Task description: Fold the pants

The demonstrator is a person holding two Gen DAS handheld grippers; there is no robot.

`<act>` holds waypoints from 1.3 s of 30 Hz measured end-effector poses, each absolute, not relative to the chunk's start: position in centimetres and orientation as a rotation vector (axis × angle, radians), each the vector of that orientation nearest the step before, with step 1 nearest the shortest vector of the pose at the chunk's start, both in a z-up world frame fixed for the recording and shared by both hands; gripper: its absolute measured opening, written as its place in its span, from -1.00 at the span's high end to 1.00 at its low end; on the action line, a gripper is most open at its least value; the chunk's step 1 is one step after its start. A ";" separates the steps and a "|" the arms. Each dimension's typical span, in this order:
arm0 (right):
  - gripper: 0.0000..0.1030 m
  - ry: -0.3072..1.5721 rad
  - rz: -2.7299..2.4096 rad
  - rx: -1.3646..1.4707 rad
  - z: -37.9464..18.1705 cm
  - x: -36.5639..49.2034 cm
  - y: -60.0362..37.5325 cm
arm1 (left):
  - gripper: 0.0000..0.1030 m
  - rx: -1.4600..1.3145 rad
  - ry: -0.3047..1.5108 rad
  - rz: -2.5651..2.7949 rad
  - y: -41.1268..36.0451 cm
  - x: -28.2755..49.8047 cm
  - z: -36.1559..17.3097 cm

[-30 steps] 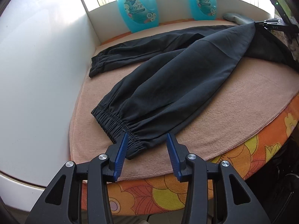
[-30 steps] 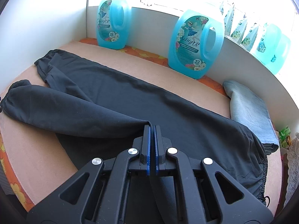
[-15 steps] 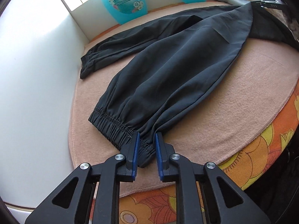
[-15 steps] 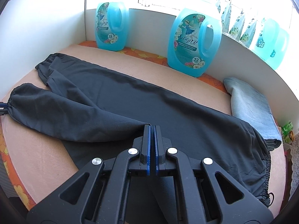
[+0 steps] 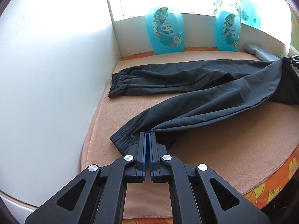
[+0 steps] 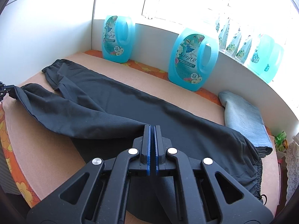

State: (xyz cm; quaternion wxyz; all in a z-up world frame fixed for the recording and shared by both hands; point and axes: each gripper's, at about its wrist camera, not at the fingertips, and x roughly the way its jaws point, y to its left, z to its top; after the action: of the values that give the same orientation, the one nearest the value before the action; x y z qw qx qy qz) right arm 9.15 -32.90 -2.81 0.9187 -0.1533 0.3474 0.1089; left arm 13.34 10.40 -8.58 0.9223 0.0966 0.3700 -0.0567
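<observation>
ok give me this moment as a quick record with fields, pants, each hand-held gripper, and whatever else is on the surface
pants: dark pants spread on the peach blanket
left hand-held gripper: shut on near leg cuff
right hand-held gripper: shut on fabric near the crotch
far leg: lying flat
background: blue detergent bottles along the wall
side item: folded grey cloth

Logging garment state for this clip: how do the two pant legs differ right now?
The near leg is pinched at its cuff by the left gripper and runs diagonally; the far leg lies free, its cuff gripped by nothing, straight along the back of the mat. The near leg's upper end is bunched toward the right gripper; the far leg is flatter. Both are dark with elastic cuffs.
</observation>
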 end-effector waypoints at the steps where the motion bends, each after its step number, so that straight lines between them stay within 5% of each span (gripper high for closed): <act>1: 0.93 0.709 0.217 -0.322 -2.7 9.2 -32.8 | 0.97 0.190 0.754 -0.104 10.6 13.4 -8.1; 16: 0.94 0.735 0.235 -0.340 -3.7 10.8 -31.9 | 0.98 0.075 0.800 -0.092 12.7 19.5 -9.9; 18: 0.94 0.747 0.273 -0.332 -3.9 10.8 -32.2 | 0.80 -0.011 0.792 -0.122 13.9 18.5 -9.0; 20: 0.93 0.761 0.309 -0.309 -4.2 11.0 -32.7 | 0.34 -0.012 0.773 -0.126 14.4 16.9 -8.2; 21: 0.91 0.770 0.329 -0.290 -4.3 11.2 -33.1 | 0.26 0.003 0.769 -0.125 14.4 16.3 -8.0; 23: 0.47 0.795 0.367 -0.233 -4.6 11.8 -33.8 | 0.03 -0.004 0.783 -0.121 14.7 15.5 -8.4; 24: -0.06 0.808 0.392 -0.199 -4.8 12.1 -34.3 | -0.01 -0.021 0.793 -0.119 14.9 15.4 -8.7; 25: -0.25 0.813 0.413 -0.172 -5.1 12.3 -34.5 | -0.03 -0.042 0.793 -0.119 15.0 15.2 -8.9; 35: -0.24 0.859 0.353 -0.380 -8.1 11.6 -33.5 | -0.03 -0.008 0.798 -0.181 12.9 14.0 -11.1; 39: 0.21 0.898 0.326 -0.396 -9.5 12.1 -33.9 | -0.03 0.039 0.788 -0.205 12.5 12.3 -10.9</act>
State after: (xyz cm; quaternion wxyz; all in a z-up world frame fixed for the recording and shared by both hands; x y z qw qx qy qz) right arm 12.08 -33.89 -9.47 0.8692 -0.1892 0.4294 0.1559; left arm 12.27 12.52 -10.89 0.9181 0.0189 0.3832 -0.0997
